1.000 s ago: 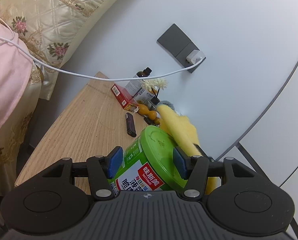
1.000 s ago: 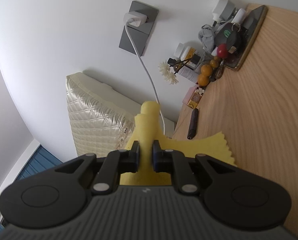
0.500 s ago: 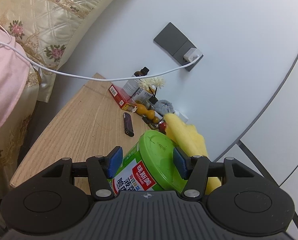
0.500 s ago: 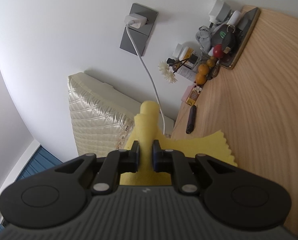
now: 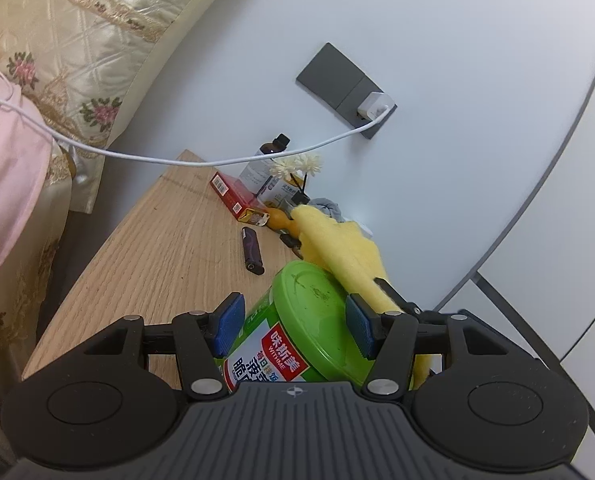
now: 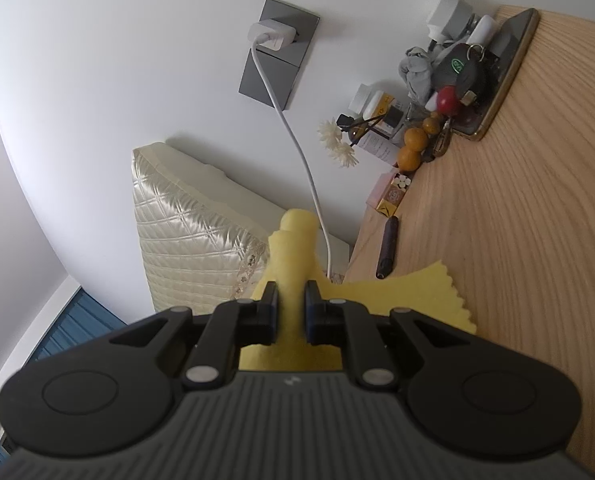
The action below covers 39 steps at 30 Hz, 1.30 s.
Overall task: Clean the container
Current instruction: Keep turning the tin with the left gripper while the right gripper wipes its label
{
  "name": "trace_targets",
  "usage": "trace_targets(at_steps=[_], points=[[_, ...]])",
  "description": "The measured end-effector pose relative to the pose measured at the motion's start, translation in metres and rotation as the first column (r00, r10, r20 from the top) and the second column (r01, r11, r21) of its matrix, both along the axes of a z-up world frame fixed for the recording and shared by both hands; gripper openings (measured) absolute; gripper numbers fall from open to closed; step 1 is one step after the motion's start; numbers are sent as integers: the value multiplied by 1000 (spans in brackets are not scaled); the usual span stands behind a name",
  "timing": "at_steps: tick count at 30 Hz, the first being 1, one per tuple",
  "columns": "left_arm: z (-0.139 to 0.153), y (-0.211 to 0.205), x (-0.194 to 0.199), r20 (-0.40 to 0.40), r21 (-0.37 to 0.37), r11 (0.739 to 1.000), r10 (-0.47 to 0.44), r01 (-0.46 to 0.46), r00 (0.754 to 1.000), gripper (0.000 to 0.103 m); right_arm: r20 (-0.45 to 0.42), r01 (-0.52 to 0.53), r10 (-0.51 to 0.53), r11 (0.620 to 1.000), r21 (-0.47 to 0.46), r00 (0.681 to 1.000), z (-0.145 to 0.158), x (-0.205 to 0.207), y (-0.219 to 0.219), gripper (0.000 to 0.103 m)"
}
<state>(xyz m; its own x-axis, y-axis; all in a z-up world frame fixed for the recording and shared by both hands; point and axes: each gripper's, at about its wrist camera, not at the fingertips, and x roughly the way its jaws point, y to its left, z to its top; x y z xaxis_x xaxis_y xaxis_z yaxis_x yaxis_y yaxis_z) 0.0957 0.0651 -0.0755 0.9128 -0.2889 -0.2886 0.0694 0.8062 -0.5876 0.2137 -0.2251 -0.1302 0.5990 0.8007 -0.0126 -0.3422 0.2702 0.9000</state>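
Observation:
My left gripper (image 5: pixel 293 326) is shut on a green container (image 5: pixel 297 328) with a green lid and a red-and-white label, held tilted above the wooden table (image 5: pixel 169 248). A yellow cloth (image 5: pixel 341 244) lies against the far right rim of the lid. My right gripper (image 6: pixel 290 312) is shut on that yellow cloth (image 6: pixel 293 240), which sticks up between the pads and spreads out below. The container is not visible in the right wrist view.
A dark lighter (image 5: pixel 251 250), a red box (image 5: pixel 231 196), a brown bottle (image 5: pixel 263 160), small flowers (image 5: pixel 297 166) and orange gourds (image 6: pixel 411 148) crowd the table's far end. A phone with keys (image 6: pixel 493 76) lies there too. A white cable (image 5: pixel 177 158) hangs from the wall socket (image 5: pixel 345 88). A bed (image 5: pixel 37 80) stands left.
The yellow cloth has slid along the lid's far right rim. Both views have shifted slightly; both grips are unchanged.

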Motion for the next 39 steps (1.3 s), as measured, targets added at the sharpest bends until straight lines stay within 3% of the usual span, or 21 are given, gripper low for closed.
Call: trace_targets(at_steps=[5,8,15,16,29,39], points=[[4,-4,-17,34,44,999,-13,12,999,76,17,12,-12,1000,-11,1000,1,-3,-1,14],[4,-4,-26,48,45,999,-20,17,999,76,24,22,-22,1000,-15,999,1,-6,-3,14],[-5,-3,-27,-14,-49,999,-15,14,1000,72,26,54,-55,998,22,998,0,-11,-9,14],[-6,-5,-26,-21,-47,999,-9,8,1000,68,21,51,-52,998,31,998,0,-11,-10,14],[-5,-5,-26,-28,-53,998,28,-30,999,66,-22,26,-26,999,26,999,-2,-45,-26,14],[-5,-3,-23,-26,-43,999,18,-19,999,66,-29,-1,2,999,36,1000,-5,1,-2,14]])
